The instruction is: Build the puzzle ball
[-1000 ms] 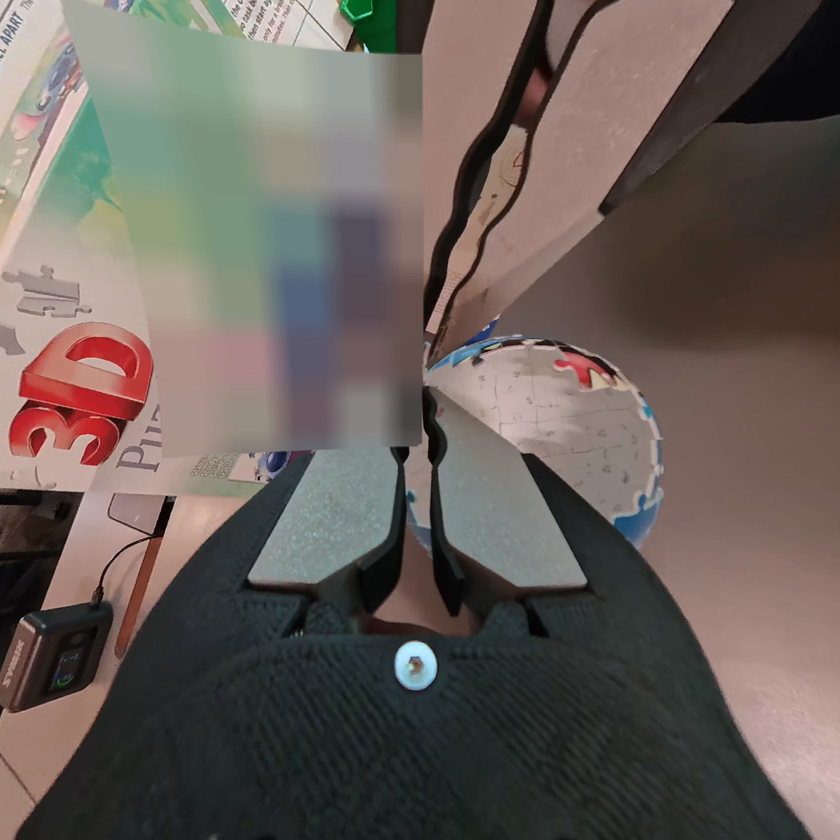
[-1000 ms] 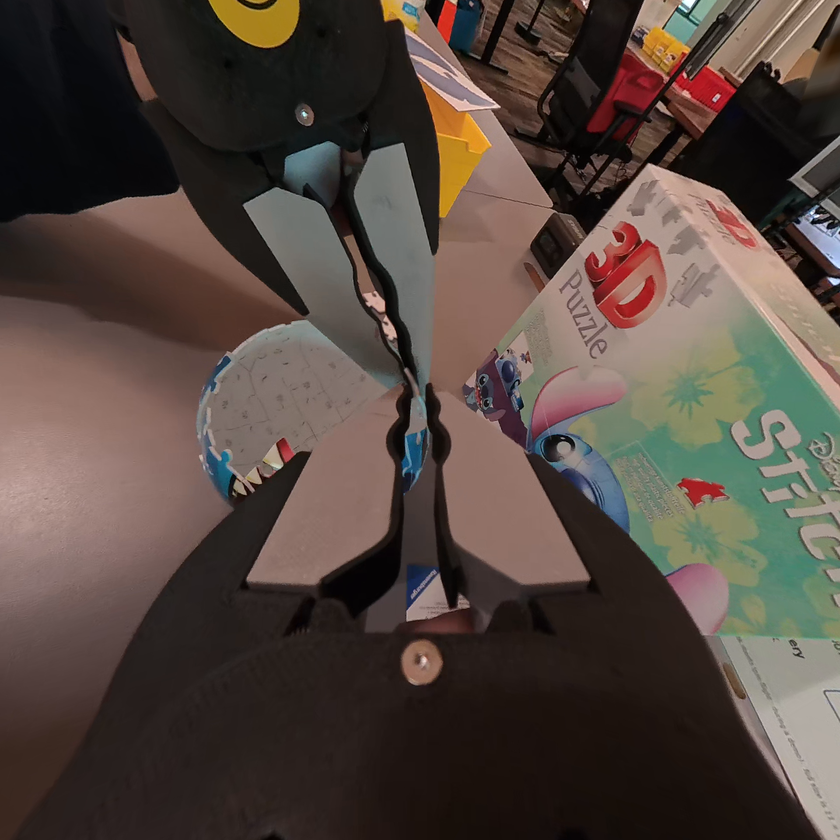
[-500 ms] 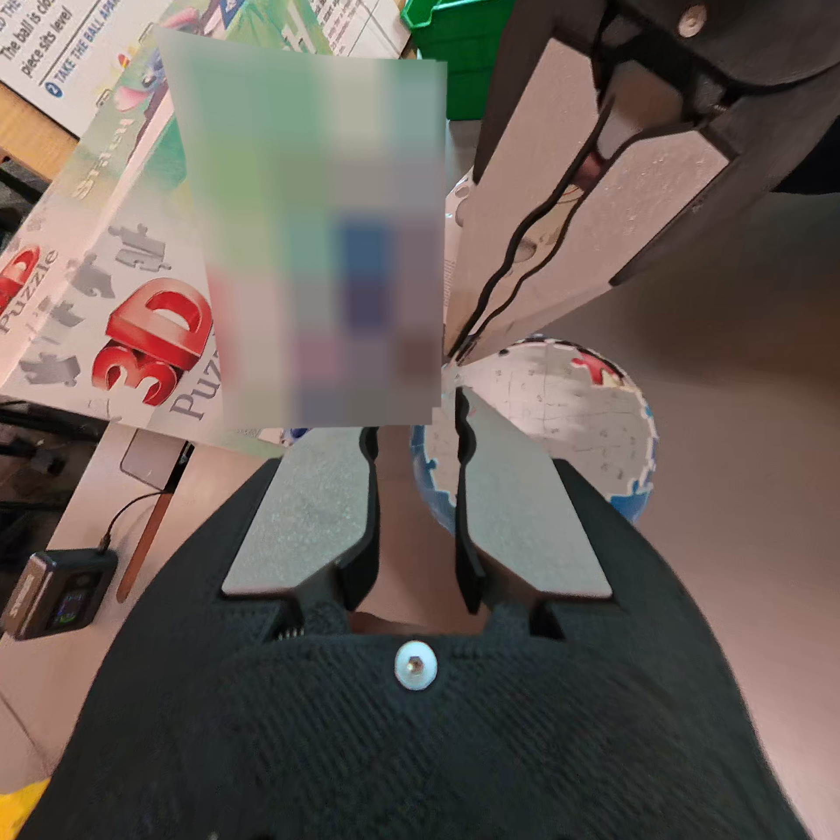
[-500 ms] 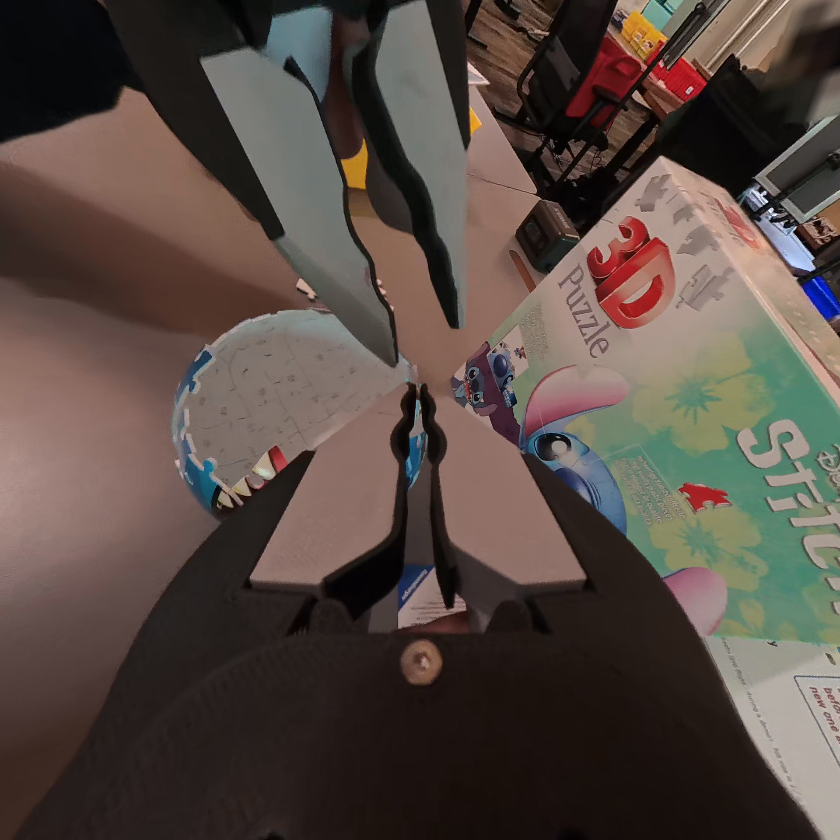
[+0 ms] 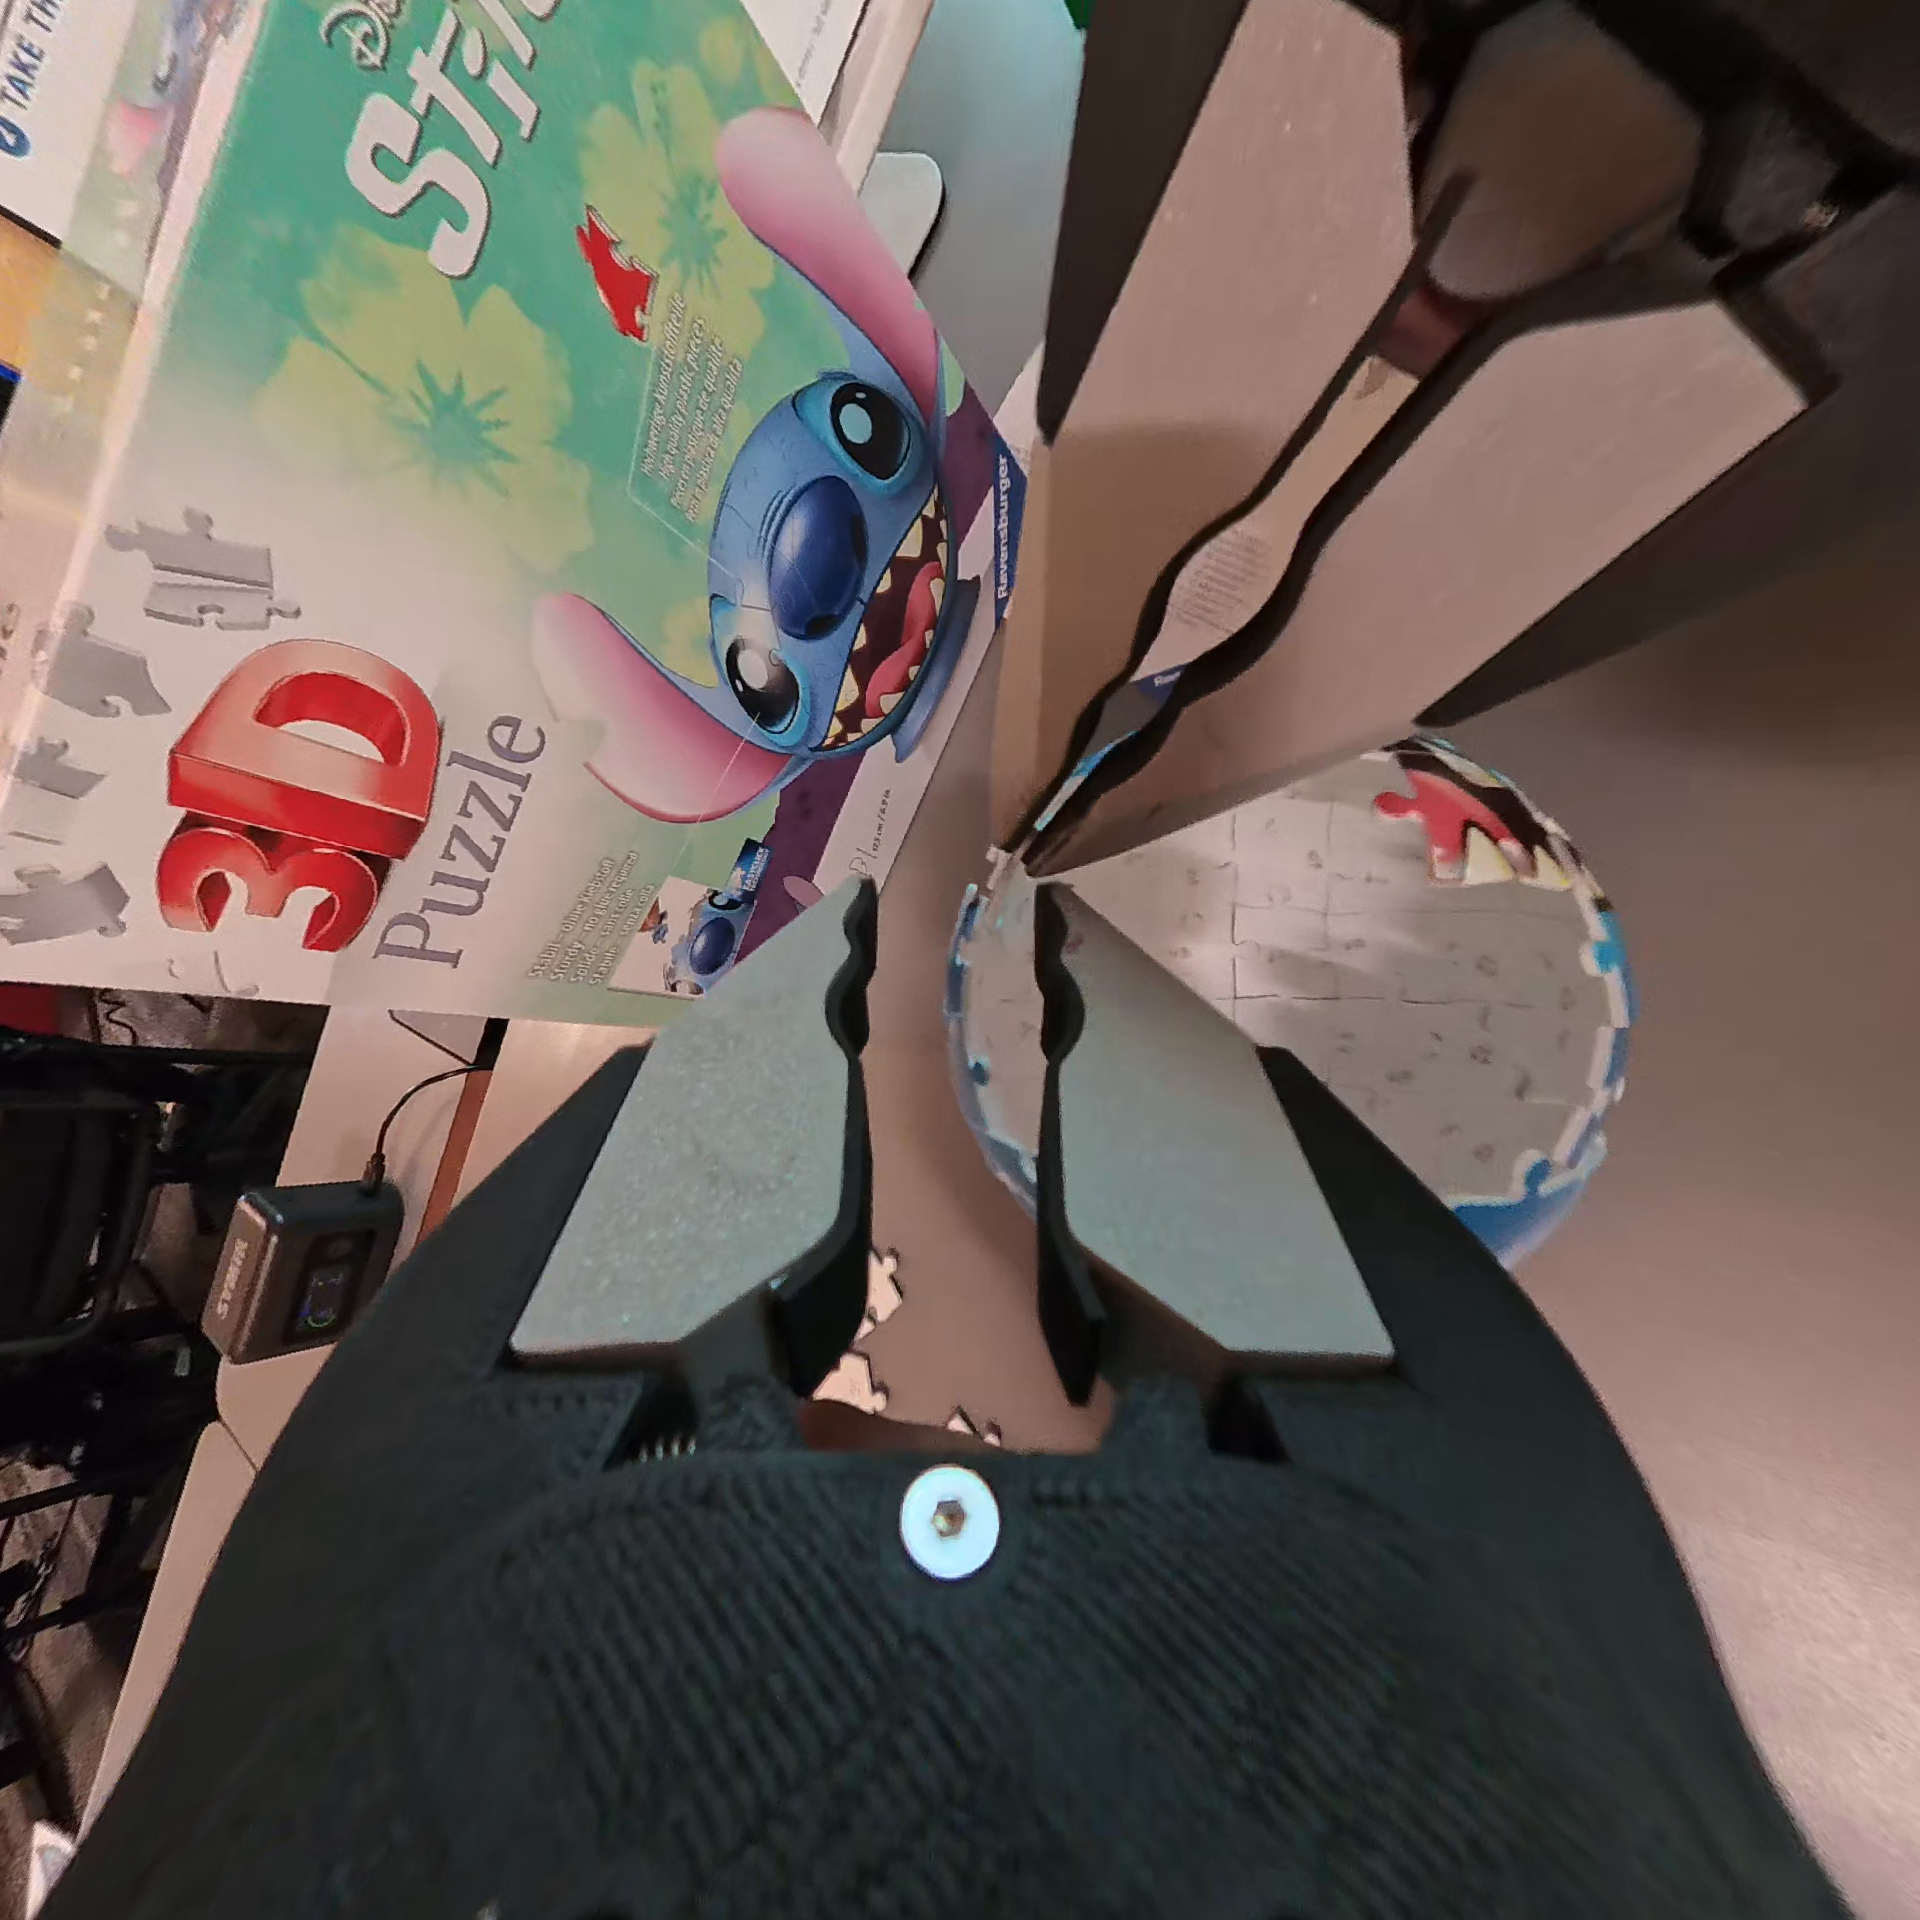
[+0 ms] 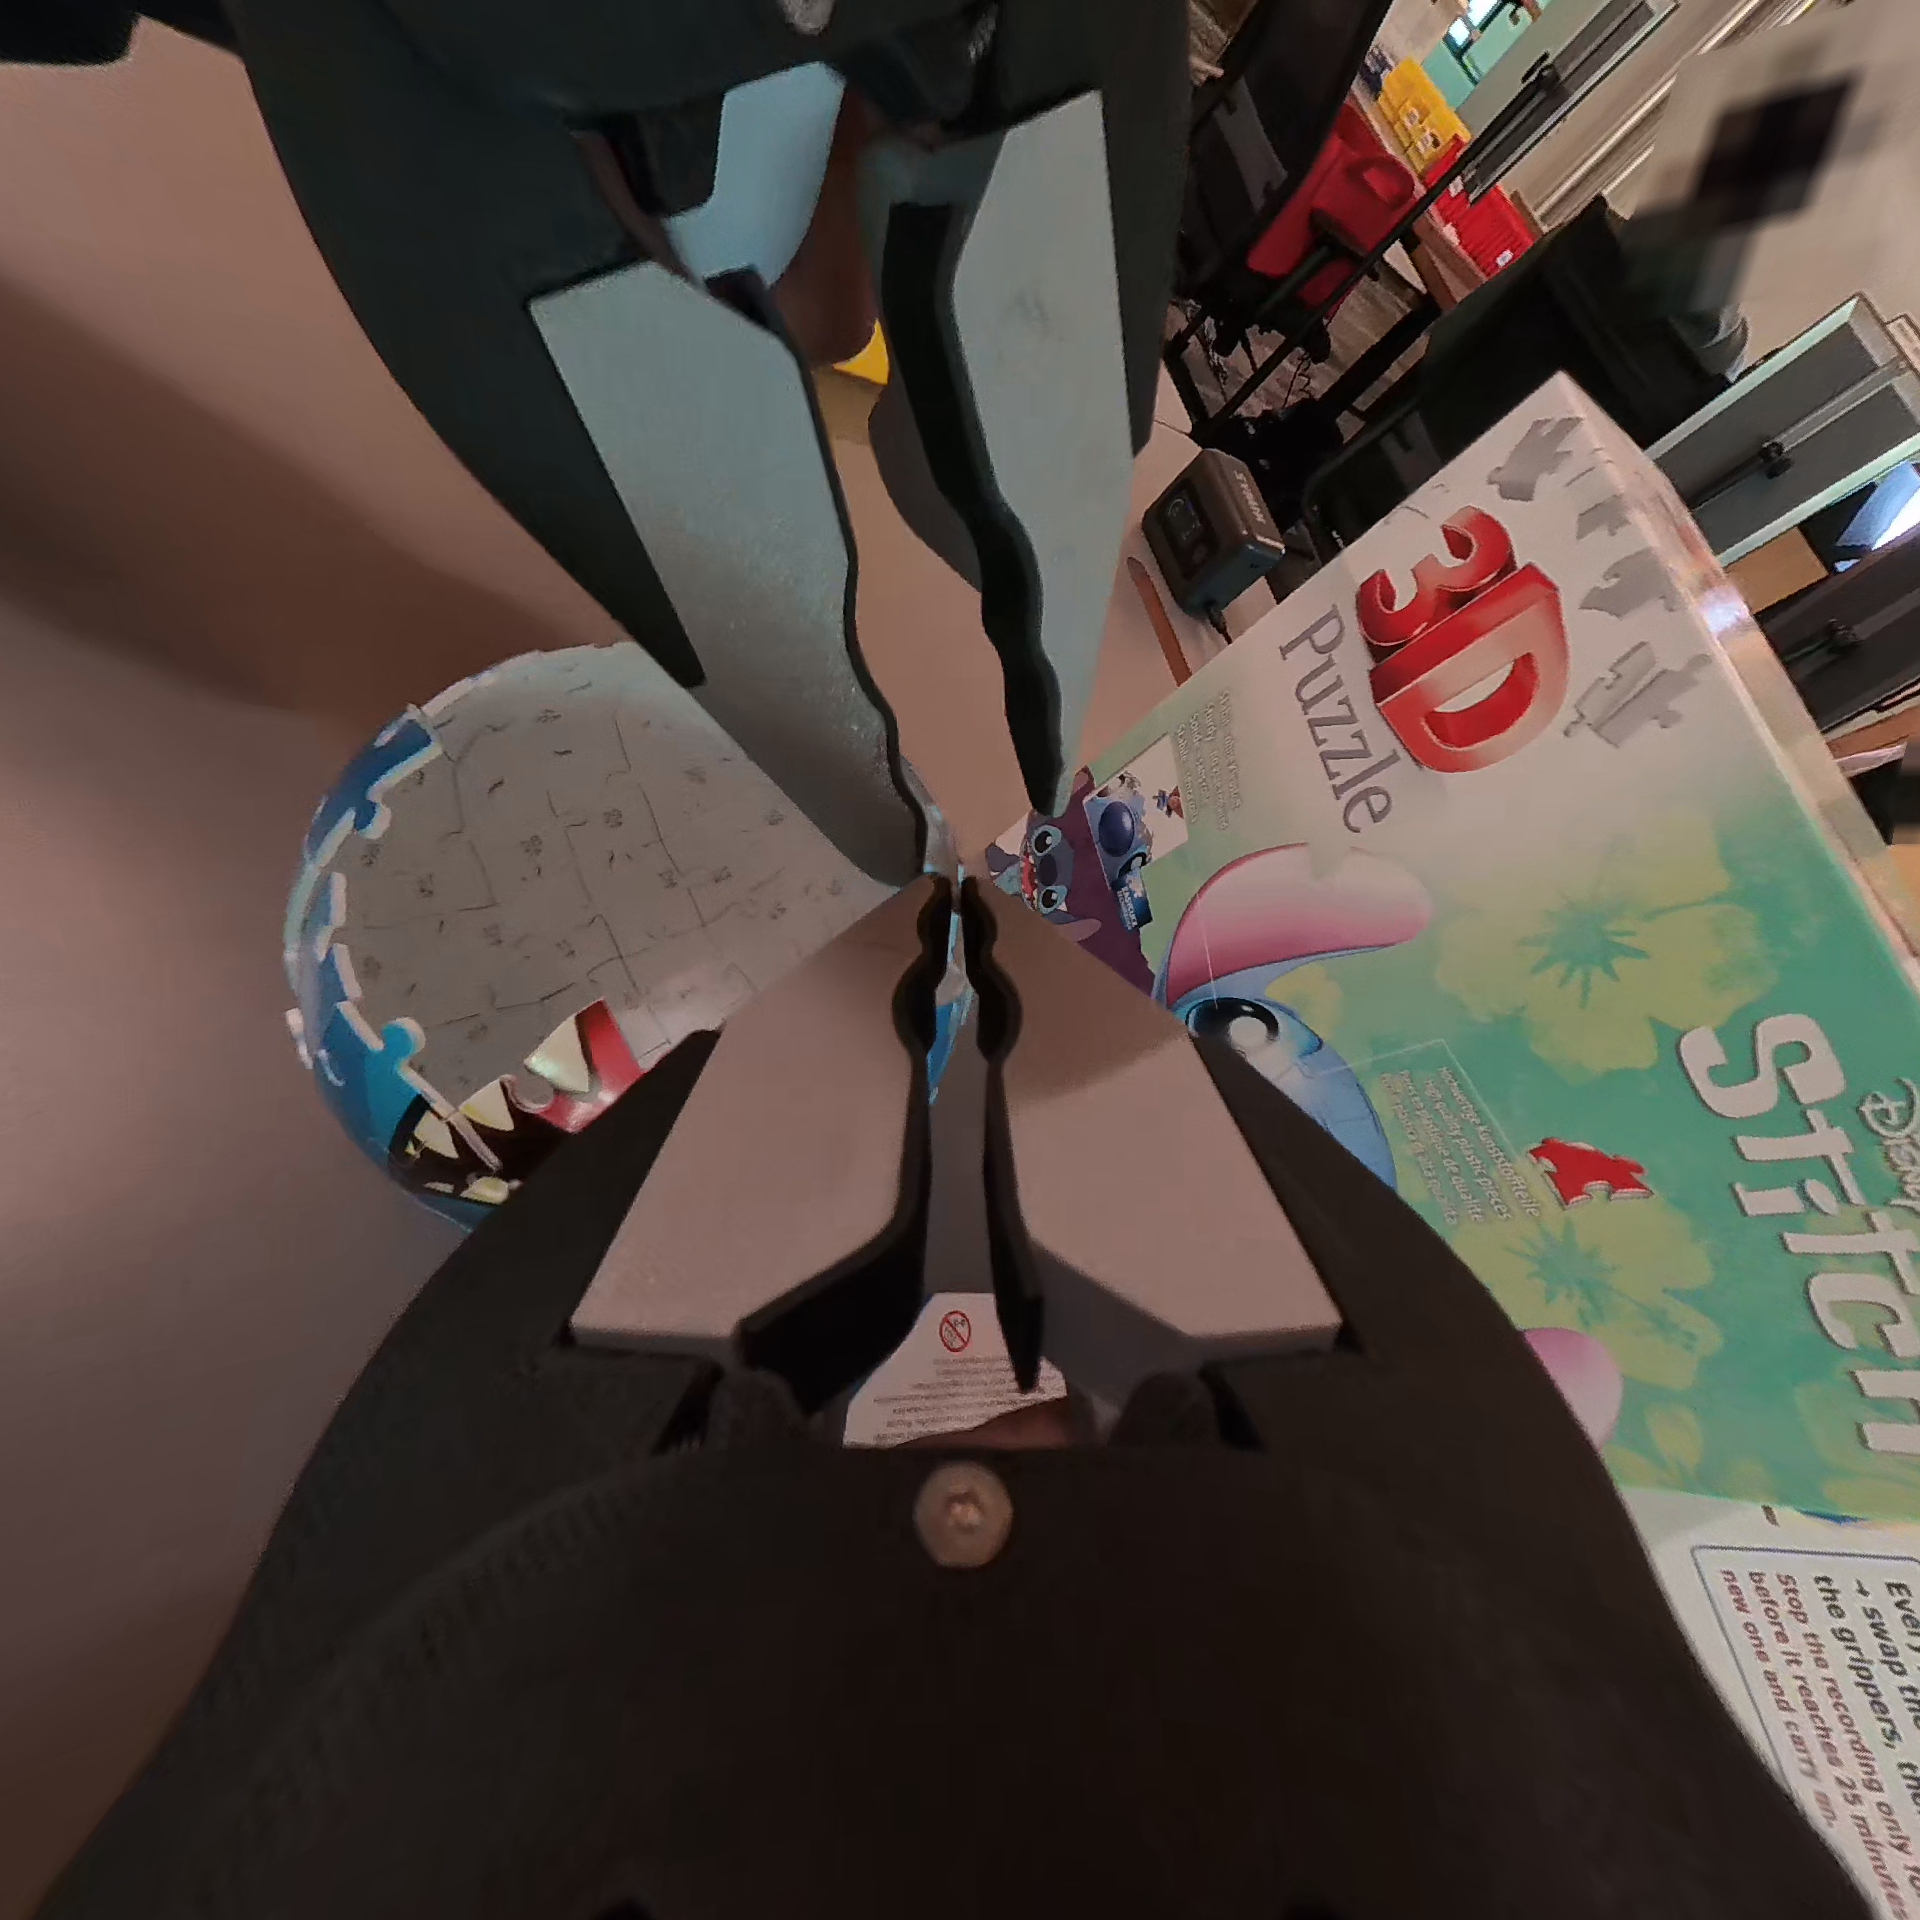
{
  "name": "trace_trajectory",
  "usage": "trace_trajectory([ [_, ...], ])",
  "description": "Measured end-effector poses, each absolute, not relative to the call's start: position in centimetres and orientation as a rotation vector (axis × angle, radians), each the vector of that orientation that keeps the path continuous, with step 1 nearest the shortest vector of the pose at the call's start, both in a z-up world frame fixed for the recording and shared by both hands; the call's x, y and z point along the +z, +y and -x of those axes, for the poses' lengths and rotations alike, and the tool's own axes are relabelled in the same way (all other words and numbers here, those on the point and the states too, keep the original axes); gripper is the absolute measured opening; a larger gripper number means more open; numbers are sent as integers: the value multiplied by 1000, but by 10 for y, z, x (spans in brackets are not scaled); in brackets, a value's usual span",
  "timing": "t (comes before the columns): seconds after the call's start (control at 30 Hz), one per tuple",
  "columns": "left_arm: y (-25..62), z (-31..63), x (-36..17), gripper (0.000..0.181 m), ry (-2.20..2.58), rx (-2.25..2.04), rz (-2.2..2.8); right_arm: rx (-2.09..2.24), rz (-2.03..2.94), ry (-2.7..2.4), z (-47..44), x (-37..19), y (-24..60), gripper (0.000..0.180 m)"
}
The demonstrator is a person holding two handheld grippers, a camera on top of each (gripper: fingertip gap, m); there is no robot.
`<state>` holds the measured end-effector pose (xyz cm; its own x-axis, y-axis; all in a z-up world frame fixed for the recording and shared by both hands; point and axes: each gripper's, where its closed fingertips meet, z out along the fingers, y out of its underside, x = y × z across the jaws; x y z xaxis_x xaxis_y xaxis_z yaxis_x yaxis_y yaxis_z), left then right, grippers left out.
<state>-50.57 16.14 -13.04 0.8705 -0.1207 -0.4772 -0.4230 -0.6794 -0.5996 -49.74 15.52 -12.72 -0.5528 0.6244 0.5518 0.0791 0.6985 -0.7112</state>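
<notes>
The puzzle ball (image 5: 1351, 987) is a half-built shell lying on the table, its white inner side showing and blue and red pieces along the rim. It also shows in the right wrist view (image 6: 520, 862). My right gripper (image 6: 956, 883) is shut on the shell's near rim, with a strip of blue between its fingers. In the left wrist view it (image 5: 1023, 857) comes in from the upper right. My left gripper (image 5: 951, 904) is open and empty. Its tips sit just in front of the same rim spot, one finger over the shell's edge. From the right wrist view it (image 6: 982, 816) reaches down from above.
The puzzle box (image 5: 468, 468) lies flat beside the ball, also in the right wrist view (image 6: 1558, 935). Loose pieces (image 5: 873, 1299) lie on the table (image 5: 1662, 1455) under my left gripper. A small black device (image 6: 1210, 520) sits at the table edge. A printed sheet (image 6: 1818, 1662) lies near the box. Only a small space, under 4 cm, lies between the two pairs of fingers.
My left gripper has opened from shut and drawn slightly back from the rim. My right gripper stays shut on the rim. The ball has not moved.
</notes>
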Motion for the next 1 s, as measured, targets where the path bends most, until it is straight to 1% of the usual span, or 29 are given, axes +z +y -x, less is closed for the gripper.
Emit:
trace_trajectory([
  [0.13,160,507,-124,22,384,504,2288,782,523,-2047,499,-129,157,0],
  [0.47,164,516,-139,27,441,553,2383,789,507,-2029,503,-130,159,0],
  [1.0,169,518,-141,16,492,589,2394,816,499,-1973,507,-126,164,0],
])
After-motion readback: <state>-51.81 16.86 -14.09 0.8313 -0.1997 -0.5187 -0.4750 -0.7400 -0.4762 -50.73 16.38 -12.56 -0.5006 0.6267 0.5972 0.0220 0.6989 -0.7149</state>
